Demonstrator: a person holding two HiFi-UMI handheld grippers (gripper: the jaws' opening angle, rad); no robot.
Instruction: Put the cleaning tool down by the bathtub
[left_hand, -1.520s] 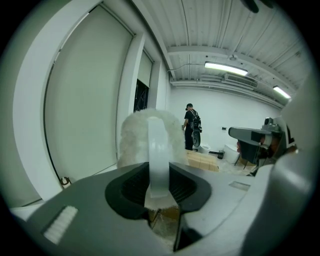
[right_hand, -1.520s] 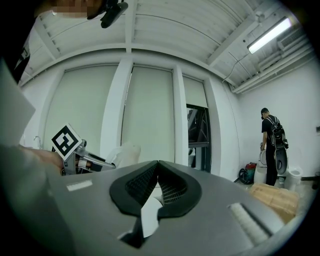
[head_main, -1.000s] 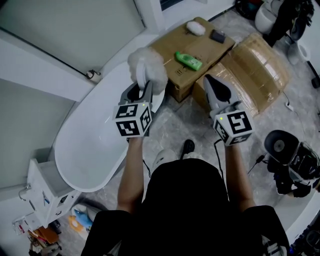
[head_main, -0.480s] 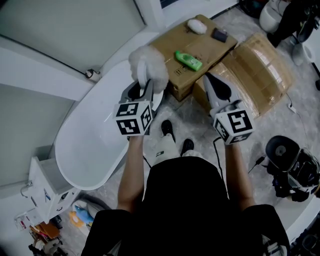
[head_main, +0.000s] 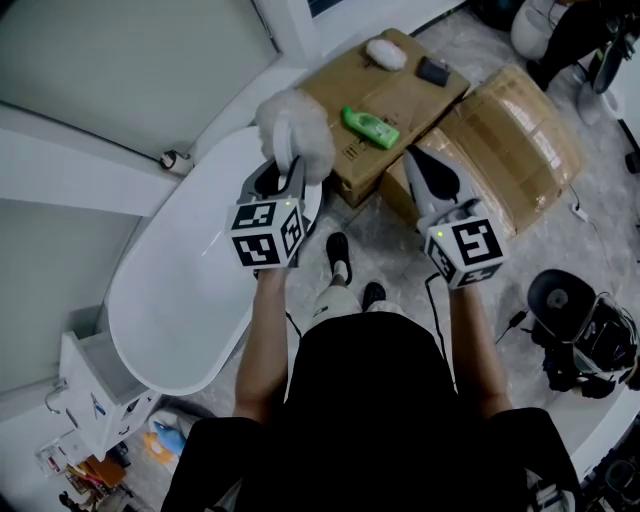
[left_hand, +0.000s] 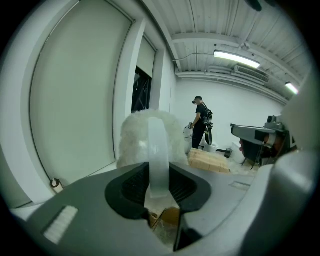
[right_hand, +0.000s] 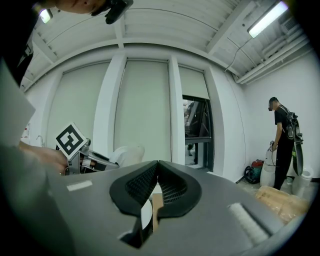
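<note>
My cleaning tool is fluffy white, with a pale, half-clear handle. My left gripper and my right gripper are both grey with black ribbed pads. Each cube is white with black square markers. The bathtub is plain white. The cardboard boxes are brown, and on one lies a bright green bottle. The floor is mottled grey. My shirt is black.

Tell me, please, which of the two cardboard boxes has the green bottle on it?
The plain box next to the bathtub holds the bottle, plus a white puff and a dark item; the taped box on its right is bare on top.
</note>
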